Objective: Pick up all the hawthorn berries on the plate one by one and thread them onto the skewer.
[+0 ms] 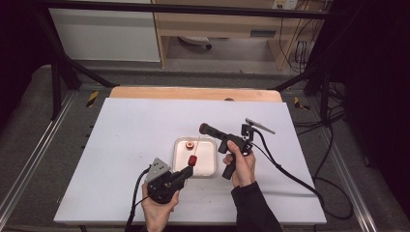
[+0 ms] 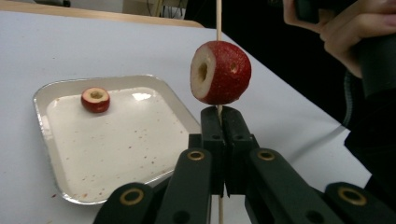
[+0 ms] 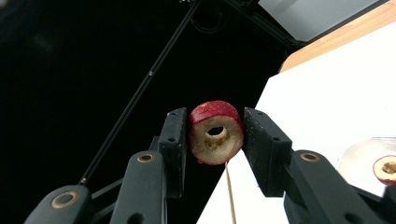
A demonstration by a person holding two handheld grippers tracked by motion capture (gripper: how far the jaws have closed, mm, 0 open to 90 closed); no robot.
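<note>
My left gripper [image 2: 219,114] is shut on a thin wooden skewer [image 2: 218,18] that stands upright. A red cored fruit [image 2: 219,72] is threaded on it just above the jaws. In the high view the left gripper [image 1: 187,170] sits at the near edge of the white tray [image 1: 209,166], with the skewered fruit [image 1: 192,159] over the tray. My right gripper [image 3: 215,130] is shut on a second red cored fruit [image 3: 215,135], its hole facing the camera, with the skewer tip [image 3: 229,196] just below it. The right gripper [image 1: 204,128] hovers above the tray's far edge.
A third cored fruit [image 2: 95,99] lies in the tray's [image 2: 51,140] far corner, also seen as a fruit [image 3: 386,169] at the right gripper view's right edge. The white table [image 1: 125,140] has a wooden strip [image 1: 193,93] at its far edge. Black cables [image 1: 290,174] trail off to the right.
</note>
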